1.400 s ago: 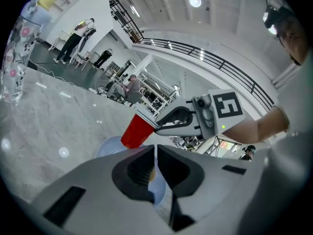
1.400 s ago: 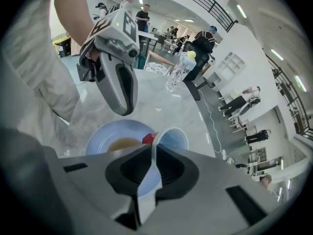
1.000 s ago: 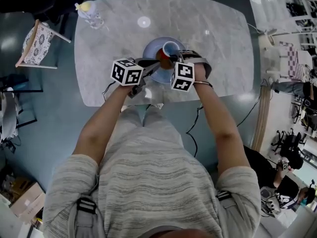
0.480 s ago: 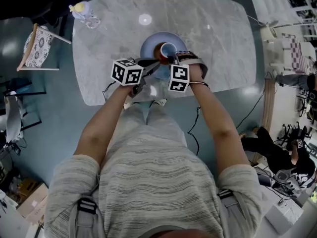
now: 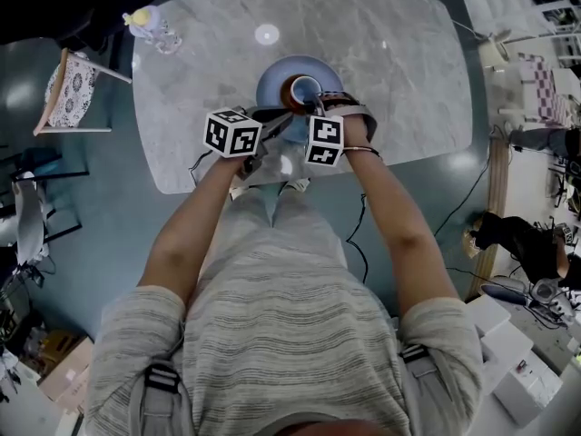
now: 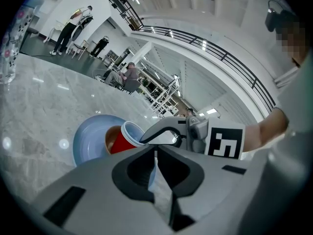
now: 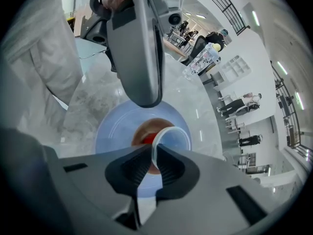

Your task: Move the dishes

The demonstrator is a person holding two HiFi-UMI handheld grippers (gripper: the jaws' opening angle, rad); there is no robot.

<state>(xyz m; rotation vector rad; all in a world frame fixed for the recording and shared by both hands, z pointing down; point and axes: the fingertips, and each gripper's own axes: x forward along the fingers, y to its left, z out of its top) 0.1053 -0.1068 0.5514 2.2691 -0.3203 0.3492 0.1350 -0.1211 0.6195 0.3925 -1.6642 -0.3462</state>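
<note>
A pale blue plate [image 5: 272, 84] lies on the marble table [image 5: 381, 53], and a small brown bowl [image 5: 290, 95] sits in its middle. My right gripper [image 5: 315, 107] is shut on the rim of a red cup [image 5: 304, 89] with a pale inside. The cup is tilted over the brown bowl [image 7: 142, 131]; I cannot tell whether they touch. My left gripper [image 5: 277, 121] is shut on the plate's near rim. In the left gripper view a thin pale blue edge runs between the jaws of the left gripper [image 6: 155, 155], with the plate [image 6: 90, 141] and cup [image 6: 122, 138] beyond.
A clear bottle with a yellow top [image 5: 150, 25] stands at the table's far left corner. A chair [image 5: 68, 84] is beside the table's left edge. Cables trail on the floor below the near edge, and boxes lie on the floor at right.
The right gripper with the cup has shifted a little to the left, toward the plate's middle. The left gripper has stayed where it was on the plate's rim.
</note>
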